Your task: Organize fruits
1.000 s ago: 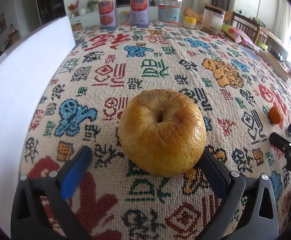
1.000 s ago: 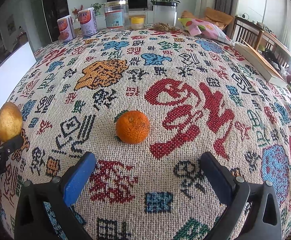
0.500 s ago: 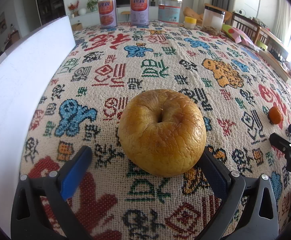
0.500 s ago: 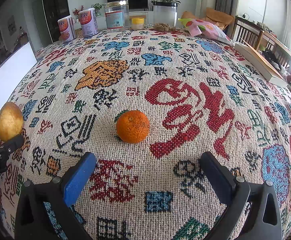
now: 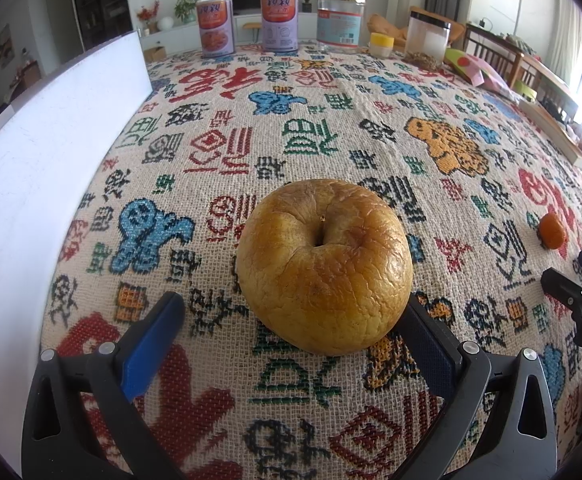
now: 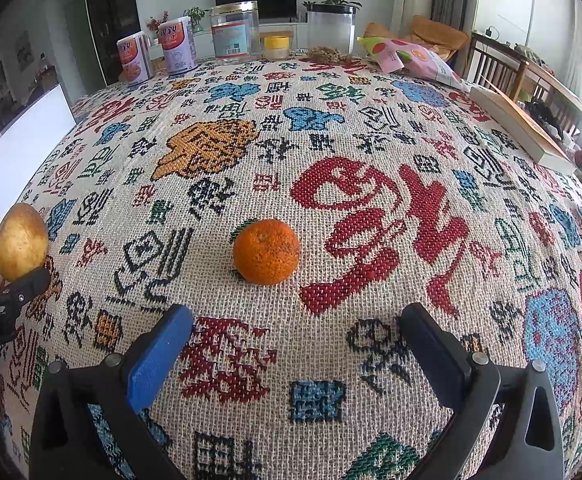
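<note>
A wrinkled yellow apple (image 5: 325,266) rests on the patterned tablecloth (image 5: 331,120), just ahead of my left gripper (image 5: 291,320). The left gripper is open; its right finger is close beside the apple, its left finger is apart. A small orange (image 6: 266,251) lies on the cloth ahead of my right gripper (image 6: 297,330), which is open and empty. The orange also shows in the left wrist view (image 5: 552,230), the apple in the right wrist view (image 6: 19,242).
A white board (image 5: 51,168) runs along the table's left side. Two tins (image 5: 215,26), jars (image 5: 340,20) and a small yellow-lidded pot (image 5: 381,44) stand at the far edge. A snack bag (image 6: 411,60) and a book (image 6: 519,128) lie at the right.
</note>
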### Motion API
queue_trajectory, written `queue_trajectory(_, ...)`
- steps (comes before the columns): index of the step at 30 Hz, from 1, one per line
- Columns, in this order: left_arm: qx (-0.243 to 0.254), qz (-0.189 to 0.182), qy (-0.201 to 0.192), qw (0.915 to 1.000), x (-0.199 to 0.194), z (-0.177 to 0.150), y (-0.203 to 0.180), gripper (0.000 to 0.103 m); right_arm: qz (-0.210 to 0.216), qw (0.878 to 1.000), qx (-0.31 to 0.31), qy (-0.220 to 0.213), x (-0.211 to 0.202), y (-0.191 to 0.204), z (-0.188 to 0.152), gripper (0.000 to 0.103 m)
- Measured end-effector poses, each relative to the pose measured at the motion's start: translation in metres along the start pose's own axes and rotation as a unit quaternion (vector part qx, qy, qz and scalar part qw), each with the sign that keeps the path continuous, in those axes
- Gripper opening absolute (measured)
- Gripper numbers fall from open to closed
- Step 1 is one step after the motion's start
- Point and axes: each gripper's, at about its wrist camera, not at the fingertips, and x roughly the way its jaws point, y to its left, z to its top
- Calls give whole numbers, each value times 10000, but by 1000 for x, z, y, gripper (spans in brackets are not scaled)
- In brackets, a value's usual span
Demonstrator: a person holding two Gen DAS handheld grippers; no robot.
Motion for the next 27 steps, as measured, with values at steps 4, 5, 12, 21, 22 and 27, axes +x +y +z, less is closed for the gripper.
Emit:
queue_trajectory(4,9,18,-1,10000,0,0,0,102,-7,10000,-6,0,0,0,0,103)
queue_trajectory(5,8,16,-2,10000,0,0,-1,102,-7,10000,-6,0,0,0,0,103)
queue_trajectory(12,2,11,-2,10000,0,0,-1,102,2,10000,-30,-25,-1,1,-2,103)
queue_trajectory(21,56,87,-13,9999,0,0,-3,102,-18,10000,-16,-30,-1,2,-2,103)
queue_trajectory(22,54,82,-11,10000,0,0,-3,102,-2,10000,-11,-31,-1,0,-2,103)
queue_trajectory(27,52,85,-12,9999,0,0,-3,102,17,10000,-34,-32,-1,1,-2,103)
